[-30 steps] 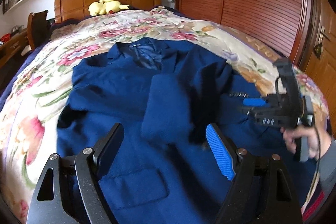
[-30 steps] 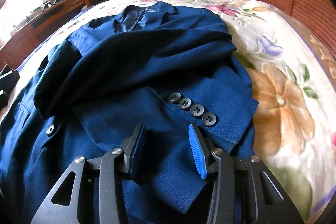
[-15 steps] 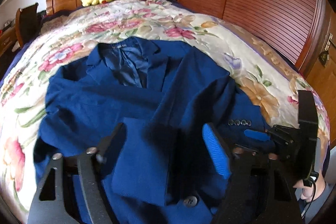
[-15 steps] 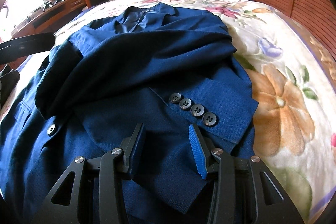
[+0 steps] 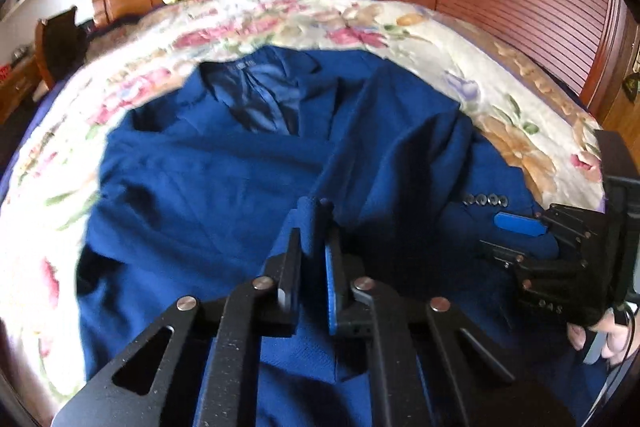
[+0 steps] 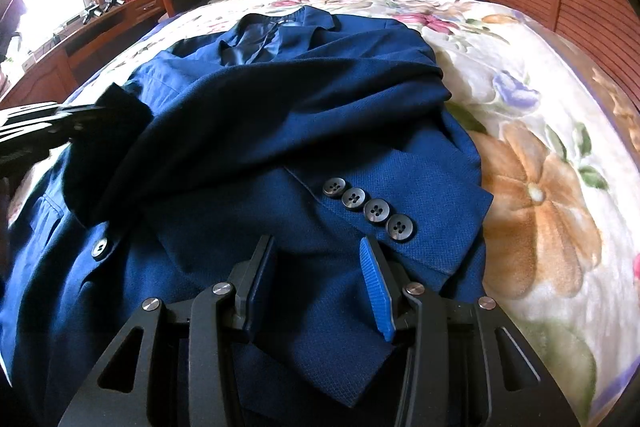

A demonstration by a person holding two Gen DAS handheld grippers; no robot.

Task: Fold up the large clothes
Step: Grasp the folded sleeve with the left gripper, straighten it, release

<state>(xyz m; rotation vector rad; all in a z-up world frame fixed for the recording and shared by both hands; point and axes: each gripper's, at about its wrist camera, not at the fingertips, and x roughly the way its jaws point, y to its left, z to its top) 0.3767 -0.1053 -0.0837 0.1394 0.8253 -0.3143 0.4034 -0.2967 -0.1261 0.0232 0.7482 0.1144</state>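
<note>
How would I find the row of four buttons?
Start at the flowery bedspread and find the dark blue suit jacket lying on it. On its folded sleeve cuff sit four grey buttons in a row; the other button sits alone.

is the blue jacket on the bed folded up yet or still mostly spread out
Partly folded. The blue jacket lies front-up on the bed, collar flat, one sleeve crossed over its front. The left gripper pinches a fold.

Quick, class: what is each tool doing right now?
Left tool: shut on the blue jacket.
Right tool: open, holding nothing.
</note>
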